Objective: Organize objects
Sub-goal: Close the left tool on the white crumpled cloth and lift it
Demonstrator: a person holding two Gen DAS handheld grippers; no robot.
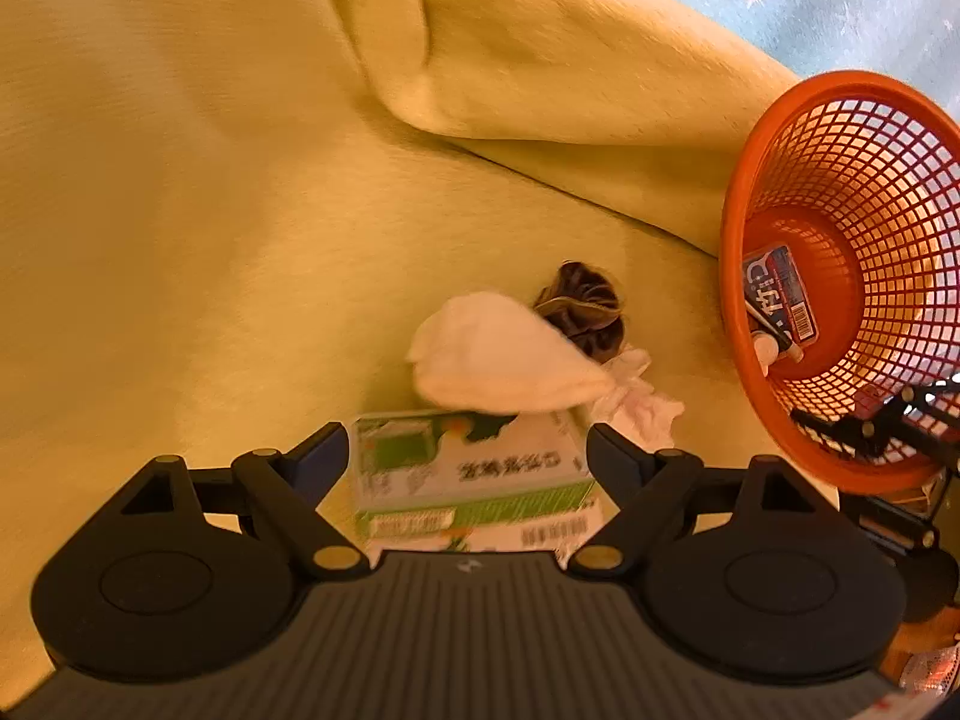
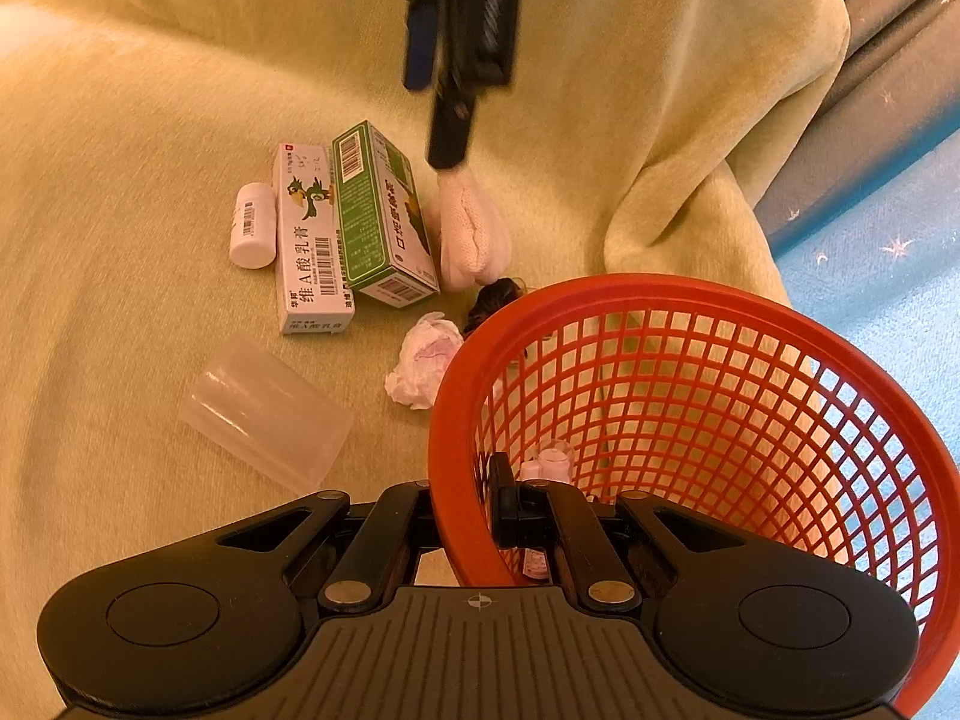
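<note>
Orange mesh is what your right gripper [image 2: 465, 516] is pinching: its fingers are pressed together on the near rim of the basket [image 2: 690, 300], one finger inside and one outside, holding it tipped toward the pile. A blue packet [image 1: 780, 291] and a small bottle already lie in its bottom.

Your left gripper [image 1: 468, 450] is spread wide, its fingers either side of the green medicine box [image 1: 474, 480] but apparently not touching it. From the right wrist view it hangs over the white sock [image 2: 471, 234] beside that box, so I cannot tell for sure which of the two you mean to take.

Still on the yellow blanket [image 1: 180, 180]: the white ointment box [image 2: 309, 240], white pill bottle [image 2: 252, 225], clear plastic cup [image 2: 270, 414], crumpled tissue [image 2: 423, 369] and dark scrunchie [image 1: 582, 306].

I judge you mid-sort, picking the next item. Settle on one, lower, close squarely on it, then carry it across to the basket mouth.
</note>
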